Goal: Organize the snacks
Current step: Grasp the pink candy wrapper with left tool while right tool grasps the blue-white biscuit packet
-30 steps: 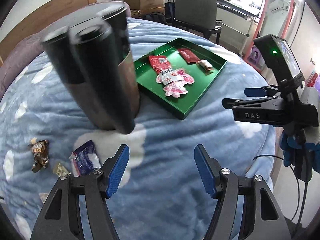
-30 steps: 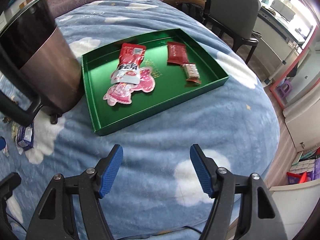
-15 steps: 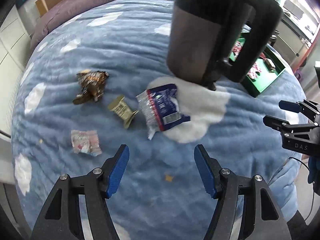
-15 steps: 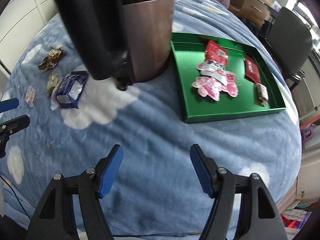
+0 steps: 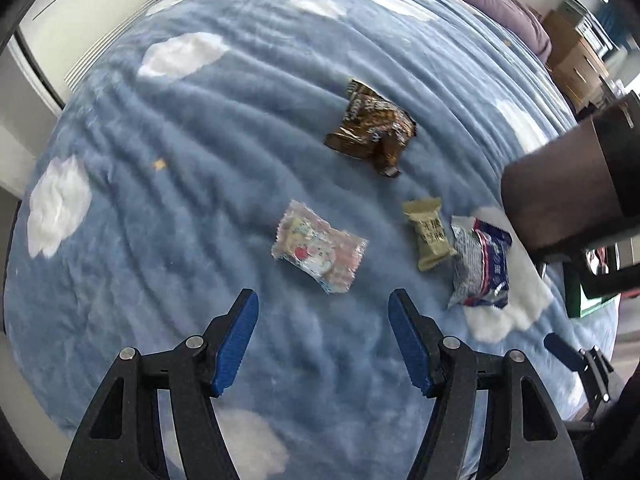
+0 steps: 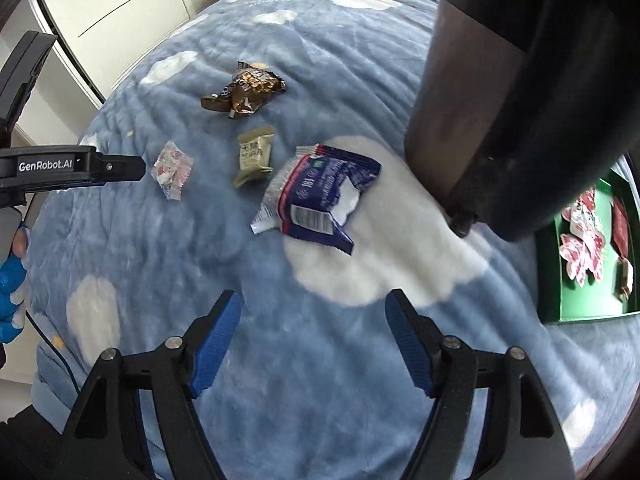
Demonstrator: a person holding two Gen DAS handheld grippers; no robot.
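Several loose snacks lie on the blue cloud blanket (image 5: 200, 168). A pink-white packet (image 5: 318, 254) (image 6: 172, 170) lies just ahead of my open, empty left gripper (image 5: 323, 312). An olive packet (image 5: 428, 236) (image 6: 254, 156), a blue-white packet (image 5: 480, 264) (image 6: 320, 198) and a crumpled brown wrapper (image 5: 372, 128) (image 6: 246, 88) lie nearby. My right gripper (image 6: 314, 318) is open and empty, just short of the blue-white packet. A green tray (image 6: 552, 280) at the right edge holds red and pink packets.
A tall dark brown bin (image 6: 500, 80) (image 5: 568, 184) stands between the loose snacks and the tray. The left gripper body (image 6: 60, 168) reaches in at the left of the right wrist view. White cabinets (image 6: 120, 4) stand beyond the bed.
Both grippers have swung left, away from the tray and toward the loose snacks. The left one now faces the pink-white packet, the right one the blue-white packet. Both stayed open.
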